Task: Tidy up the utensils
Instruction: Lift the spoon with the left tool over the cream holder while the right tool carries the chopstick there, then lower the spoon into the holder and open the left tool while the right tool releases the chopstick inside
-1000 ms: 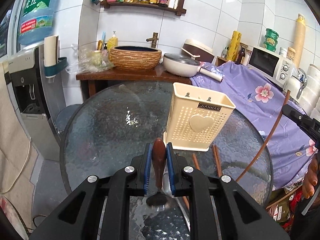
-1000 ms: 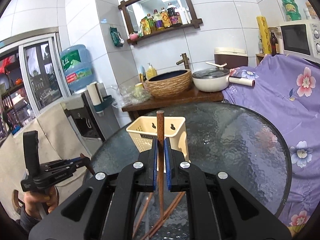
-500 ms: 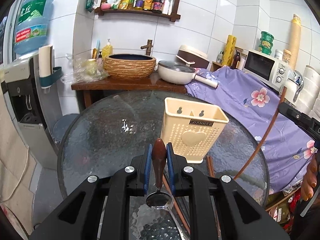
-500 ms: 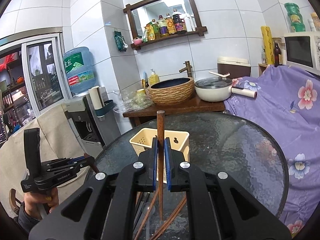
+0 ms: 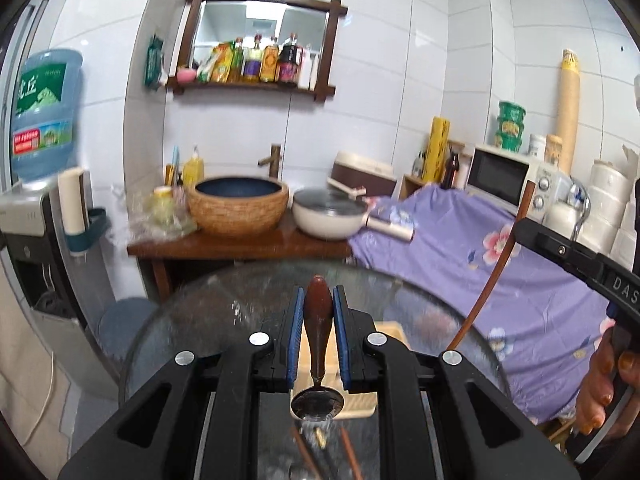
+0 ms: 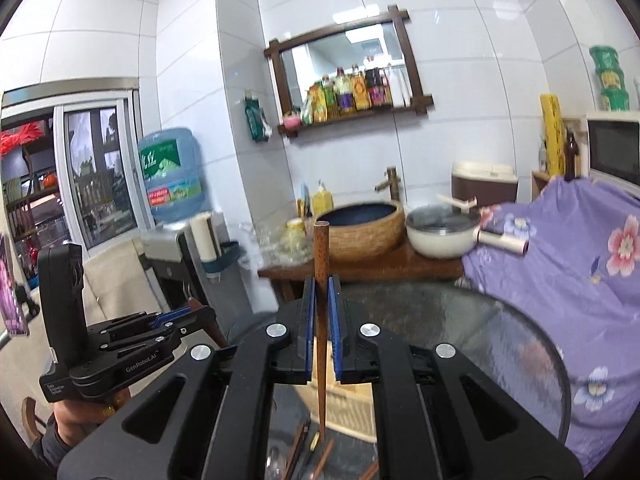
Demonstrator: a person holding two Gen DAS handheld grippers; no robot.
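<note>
Holding utensils above the cream holder [image 5: 390, 330].
Left tool [image 5: 318, 312] pinches a wooden-handled spoon [image 5: 317, 360], bowl hanging over the holder; right tool [image 6: 321, 312] pinches a chopstick [image 6: 321, 320] upright above it. More chopsticks [image 6: 320, 458] lie on the glass bench [image 6: 500, 360] beside the holder.

Left tool [image 5: 318, 312] and right tool [image 6: 321, 304] both clamped shut, aimed slightly downward.
</note>
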